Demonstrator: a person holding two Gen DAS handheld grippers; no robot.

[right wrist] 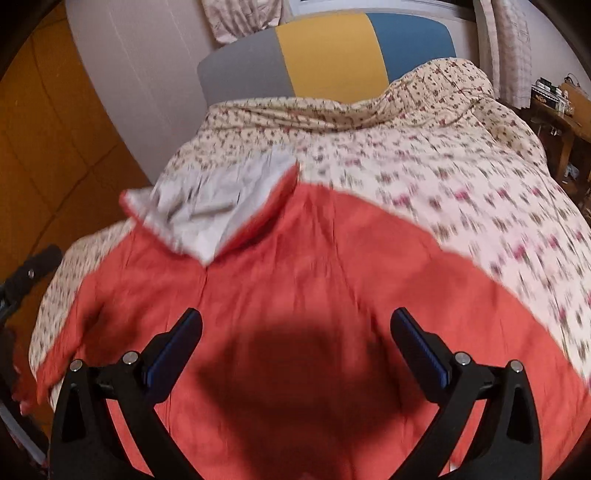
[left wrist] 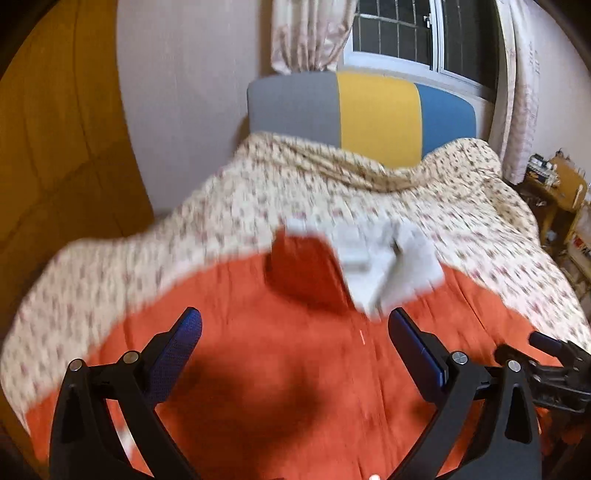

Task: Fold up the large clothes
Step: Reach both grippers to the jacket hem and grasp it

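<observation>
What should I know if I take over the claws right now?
Left claw: open, holding nothing, above the orange garment.
Right claw: open, holding nothing, above the same garment.
The garment lies spread on the flowered bedspread, its grey-lined hood towards the headboard.
Done: it is laid out; no fold shows yet.
Left: probably grab the edges and fold it.

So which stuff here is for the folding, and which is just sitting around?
For the job:
orange garment, with its white hood lining
left gripper, open
right gripper, open

Just there:
flowery bedspread
striped headboard
curtains
window
cluttered side table
</observation>
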